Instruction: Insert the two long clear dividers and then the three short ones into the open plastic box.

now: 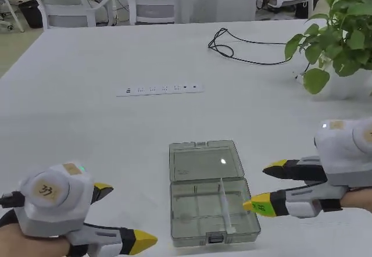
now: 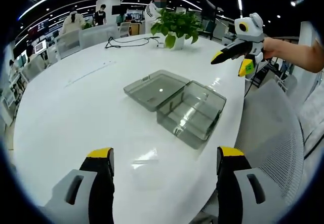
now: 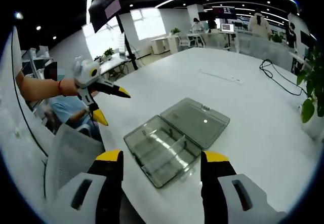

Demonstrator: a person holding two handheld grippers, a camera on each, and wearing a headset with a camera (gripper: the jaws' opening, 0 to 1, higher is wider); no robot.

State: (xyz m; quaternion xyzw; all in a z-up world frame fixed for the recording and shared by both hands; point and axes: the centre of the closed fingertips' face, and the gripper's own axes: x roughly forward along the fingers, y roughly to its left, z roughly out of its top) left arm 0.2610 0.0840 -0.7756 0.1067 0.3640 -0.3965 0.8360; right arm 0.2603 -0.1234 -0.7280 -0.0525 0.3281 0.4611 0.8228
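So, box (image 1: pixel 172 210) sits open on the white surface (image 1: pixel 87 123) just in front of the person, lid (image 1: pixel 206 161) flipped flat toward the far side. One clear divider (image 1: pixel 225 206) runs front-to-back in the tray, right of centre; can't tell if it's fully seated in its slots. Right claw (image 1: pixel 261 187) hovers just beside the box's right wall, jaws spread wide, nothing in them. Left claw (image 1: pixel 125 216) is at the near left, apart from the box, also spread & empty. In the left gripper view a faint clear strip (image 2: pixel 145 160) shows on the surface btw the jaws, prob. another divider, not certain.

Judgement: early in the job, approx. one long piece in, rest to go. For the next pickup: these strips look thin, slippery & hard to spot vs the white top, so come in low w/ jaws straddling the strip and pinch near mid-length so it doesn't droop or pivot. Keep it upright, line its ends up w/ the wall grooves, then lower straight; don't force it at an angle. The other claw could steady the box, which looks light & may slide.
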